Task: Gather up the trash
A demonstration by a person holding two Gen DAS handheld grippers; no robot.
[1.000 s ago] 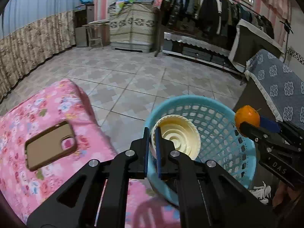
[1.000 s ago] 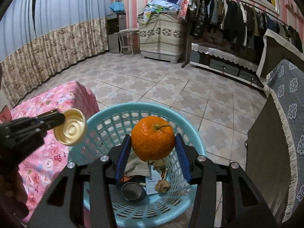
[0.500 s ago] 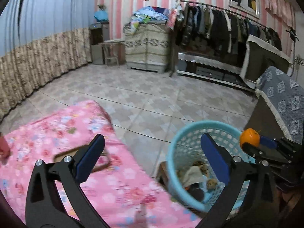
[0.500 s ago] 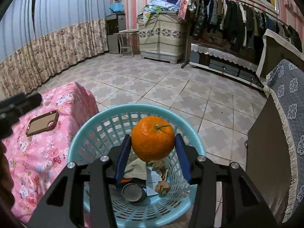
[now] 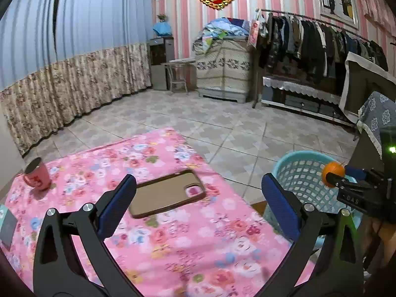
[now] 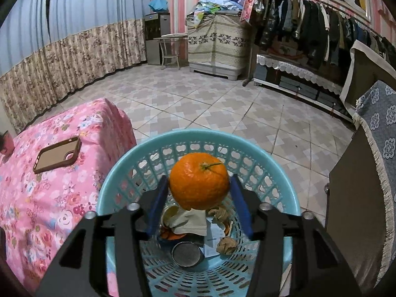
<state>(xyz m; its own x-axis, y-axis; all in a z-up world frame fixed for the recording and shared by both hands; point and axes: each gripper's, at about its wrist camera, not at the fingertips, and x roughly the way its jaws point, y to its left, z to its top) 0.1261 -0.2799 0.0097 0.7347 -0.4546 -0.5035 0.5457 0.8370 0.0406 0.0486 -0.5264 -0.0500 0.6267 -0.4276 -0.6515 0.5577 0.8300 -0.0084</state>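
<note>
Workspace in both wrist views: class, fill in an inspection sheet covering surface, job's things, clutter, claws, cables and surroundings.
Surface: table under a pink floral cloth, with a tiled floor beyond.
Job's things: teal basket on the floor beside the table, holding crumpled paper, peel scraps and a round tin; orange above its opening.
Clutter: phone case lying flat on the cloth; pink mug upright near the far left corner; dark card at the left edge.
Claws: left claw wide open, empty, over the table; right claw opening, orange between its pads with gaps showing on both sides.
Cables: nothing seen.
Surroundings: curtains, clothes rack, covered cabinet, striped wall.
</note>
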